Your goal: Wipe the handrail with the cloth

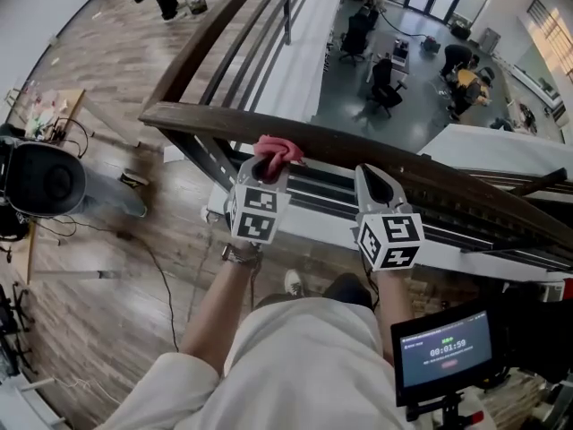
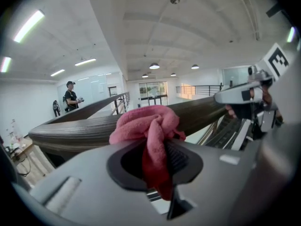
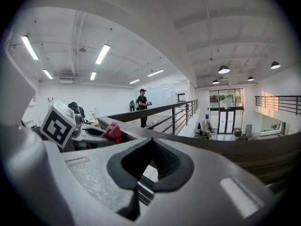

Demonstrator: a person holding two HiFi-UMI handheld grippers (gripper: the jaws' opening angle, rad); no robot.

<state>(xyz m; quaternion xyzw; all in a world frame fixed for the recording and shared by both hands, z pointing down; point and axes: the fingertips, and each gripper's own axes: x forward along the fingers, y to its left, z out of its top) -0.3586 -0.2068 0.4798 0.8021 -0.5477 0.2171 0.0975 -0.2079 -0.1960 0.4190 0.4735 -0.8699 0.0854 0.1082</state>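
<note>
L gripper (image 1: pixel 268 167) jaws pinching cloth (image 1: pixel 281 149) on handrail (image 1: pixel 192 118), R gripper (image 1: pixel 375 176) jaws together, empty

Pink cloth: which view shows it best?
Left gripper view: the pink cloth fills the centre, bunched up and pinched in the left gripper's shut jaws, at the handrail. The head view shows only a small tuft on the rail from overhead. The right gripper view catches a tiny pink patch at its left.

We're up on a mezzanine of what looks like an open-plan office: a wooden handrail (image 1: pixel 358 155) edges the drop, office chairs (image 1: pixel 385 86) sit on the floor below, with glass entrance doors (image 3: pixel 227 111) and ceiling strip lights (image 3: pixel 102 53).
</note>
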